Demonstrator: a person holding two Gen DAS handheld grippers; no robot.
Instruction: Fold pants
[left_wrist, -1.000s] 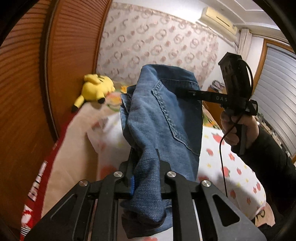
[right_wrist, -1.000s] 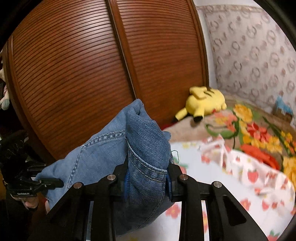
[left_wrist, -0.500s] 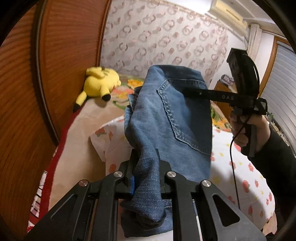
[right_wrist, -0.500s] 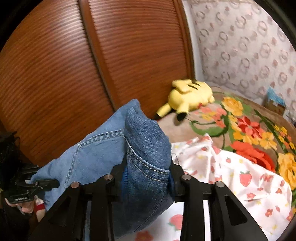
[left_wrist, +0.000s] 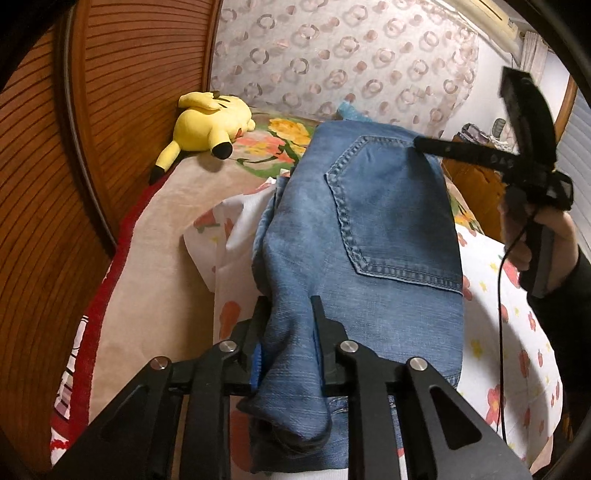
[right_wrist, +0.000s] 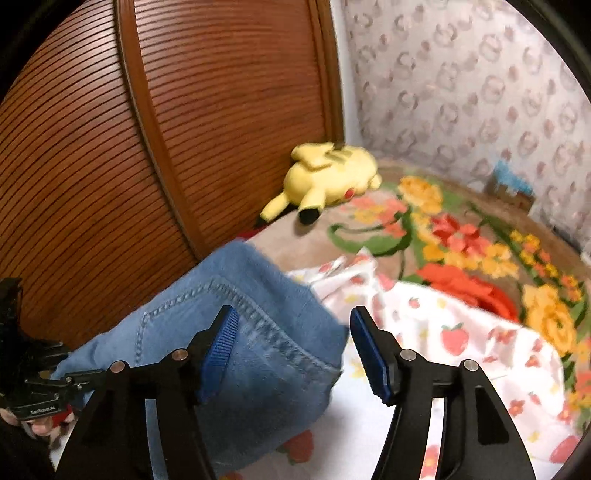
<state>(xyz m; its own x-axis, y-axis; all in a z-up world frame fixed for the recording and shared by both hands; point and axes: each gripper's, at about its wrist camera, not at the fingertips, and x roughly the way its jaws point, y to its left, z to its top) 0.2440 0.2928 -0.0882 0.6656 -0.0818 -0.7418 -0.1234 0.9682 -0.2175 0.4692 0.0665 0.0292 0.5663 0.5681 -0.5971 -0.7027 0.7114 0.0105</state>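
The blue denim pants (left_wrist: 373, 236) are folded into a thick bundle with a back pocket facing up, over the strawberry-print sheet (left_wrist: 517, 332). My left gripper (left_wrist: 290, 314) is shut on the near edge of the bundle. In the right wrist view my right gripper (right_wrist: 291, 336) is open, its blue pads apart, with the pants (right_wrist: 255, 354) lying low between and left of the fingers. The right gripper (left_wrist: 421, 142) also shows in the left wrist view at the far edge of the bundle. The left gripper's body (right_wrist: 33, 373) shows at the lower left of the right wrist view.
A yellow plush toy (left_wrist: 210, 122) lies at the bed's far corner against the slatted wooden door (left_wrist: 48, 184). A floral blanket (right_wrist: 461, 240) covers the far part of the bed. Patterned wall (left_wrist: 351, 59) is behind.
My right gripper has opened and let go of the pants' far edge. The bundle has dropped lower toward the bed. The left gripper keeps its hold.
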